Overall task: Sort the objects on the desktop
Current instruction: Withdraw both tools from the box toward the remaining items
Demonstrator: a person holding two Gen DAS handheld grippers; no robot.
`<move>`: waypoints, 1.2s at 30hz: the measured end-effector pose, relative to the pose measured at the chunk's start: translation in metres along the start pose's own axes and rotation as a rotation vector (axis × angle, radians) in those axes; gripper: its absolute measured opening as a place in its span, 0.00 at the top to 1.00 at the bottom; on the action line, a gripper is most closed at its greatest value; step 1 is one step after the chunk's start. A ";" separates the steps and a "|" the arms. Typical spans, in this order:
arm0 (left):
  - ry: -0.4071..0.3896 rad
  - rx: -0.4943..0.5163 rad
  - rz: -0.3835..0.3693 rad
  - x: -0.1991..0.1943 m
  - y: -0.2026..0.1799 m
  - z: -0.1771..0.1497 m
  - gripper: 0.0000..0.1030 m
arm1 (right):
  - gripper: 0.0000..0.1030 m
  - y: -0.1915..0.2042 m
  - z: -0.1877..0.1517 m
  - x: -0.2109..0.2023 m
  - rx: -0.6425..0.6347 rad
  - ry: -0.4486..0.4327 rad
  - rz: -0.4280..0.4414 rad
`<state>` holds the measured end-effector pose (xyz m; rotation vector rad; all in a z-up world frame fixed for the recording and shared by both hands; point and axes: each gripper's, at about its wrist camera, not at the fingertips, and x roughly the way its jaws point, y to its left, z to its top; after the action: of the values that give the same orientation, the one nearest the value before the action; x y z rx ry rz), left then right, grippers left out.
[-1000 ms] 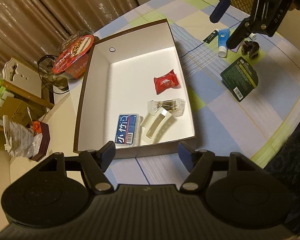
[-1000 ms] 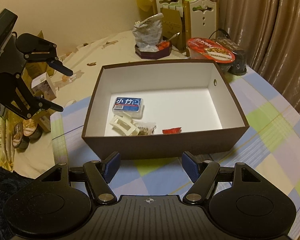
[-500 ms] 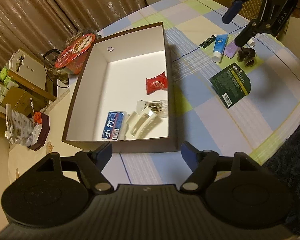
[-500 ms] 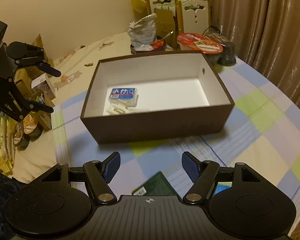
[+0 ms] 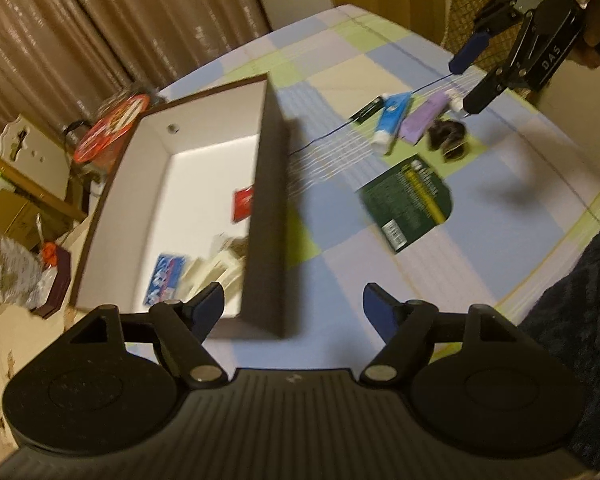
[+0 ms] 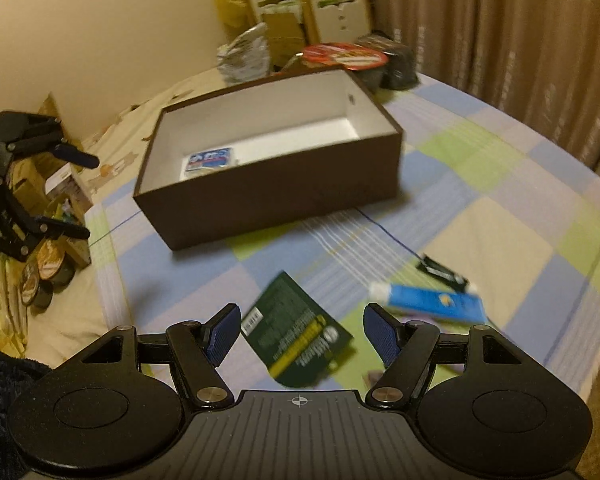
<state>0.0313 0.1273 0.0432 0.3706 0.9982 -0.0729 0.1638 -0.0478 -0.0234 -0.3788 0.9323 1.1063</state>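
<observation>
On the checked tablecloth, just ahead of the right gripper, lies a dark green packet, flat between its spread, empty fingers. Beside it to the right sits a blue tube, with a small black item just beyond. Farther off stands the brown box, holding a blue-and-white pack. Near the box's corner hangs the left gripper, likewise gaping and empty.
</observation>
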 end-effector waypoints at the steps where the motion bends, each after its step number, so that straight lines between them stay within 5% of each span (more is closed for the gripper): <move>1: -0.010 -0.002 -0.011 0.002 -0.004 0.003 0.28 | 0.31 -0.003 -0.006 -0.003 0.023 -0.003 -0.010; 21: -0.044 0.055 -0.223 0.096 -0.044 0.082 0.32 | 0.31 -0.089 -0.087 -0.027 0.415 0.017 -0.225; 36: 0.007 0.194 -0.316 0.204 -0.064 0.163 0.43 | 0.31 -0.144 -0.095 -0.011 0.382 0.074 -0.261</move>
<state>0.2595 0.0341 -0.0646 0.3876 1.0532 -0.4568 0.2468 -0.1809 -0.0952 -0.2196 1.1007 0.6612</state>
